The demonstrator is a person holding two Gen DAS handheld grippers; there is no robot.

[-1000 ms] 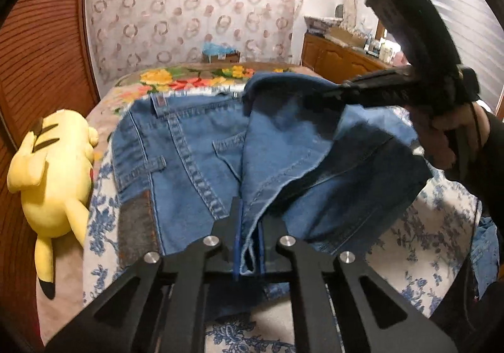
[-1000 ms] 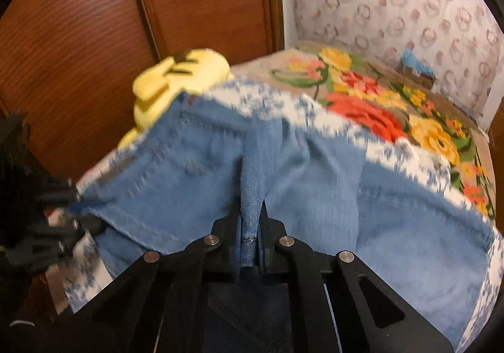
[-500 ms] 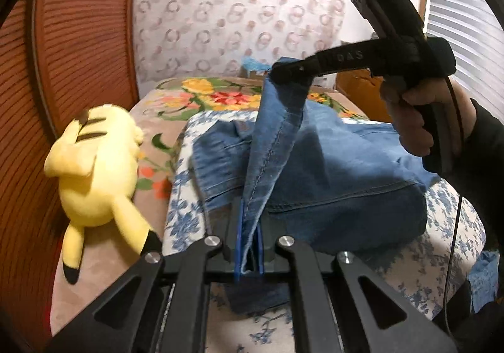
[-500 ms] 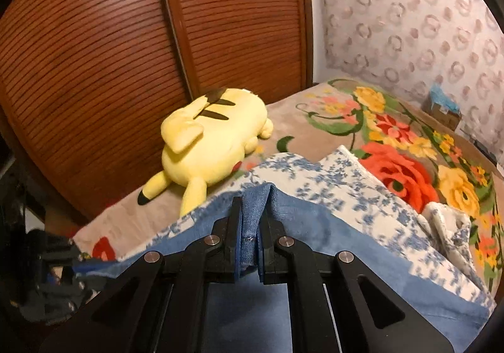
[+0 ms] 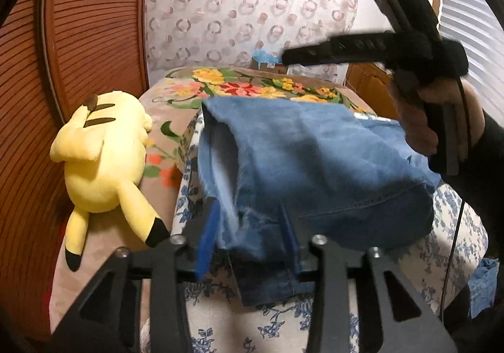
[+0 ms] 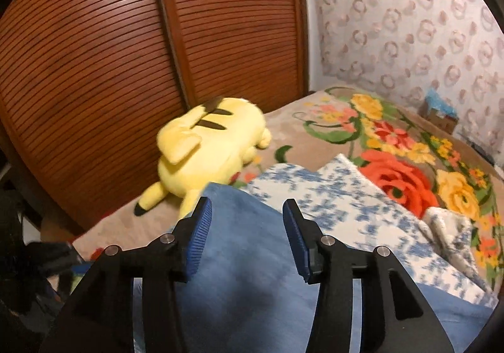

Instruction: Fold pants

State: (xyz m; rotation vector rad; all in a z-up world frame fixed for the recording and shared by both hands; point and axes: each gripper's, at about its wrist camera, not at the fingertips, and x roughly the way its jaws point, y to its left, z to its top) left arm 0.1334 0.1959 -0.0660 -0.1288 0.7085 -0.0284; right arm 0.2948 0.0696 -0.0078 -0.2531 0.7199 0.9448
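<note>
The blue jeans (image 5: 315,148) lie folded over on a blue-flowered white cloth (image 5: 456,227) on the bed. My left gripper (image 5: 250,227) is opening. The near edge of the denim hangs loose and blurred between its blue pads (image 5: 204,236), which no longer press it. In the right wrist view my right gripper (image 6: 247,217) is opening too. It hovers just above the jeans (image 6: 245,290) with nothing between its fingers. In the left wrist view the right gripper (image 5: 315,52) is held in a hand above the far right side of the jeans.
A yellow plush toy (image 5: 100,148) lies on the bed left of the jeans, also in the right wrist view (image 6: 208,145). Slatted wooden wardrobe doors (image 6: 126,54) stand behind it. A flowered blanket (image 5: 252,85) covers the far end of the bed.
Both grippers were shut on denim edges and carried them over the jeans. Now both have opened and the fabric has dropped out of the right one and slackened in the left.
</note>
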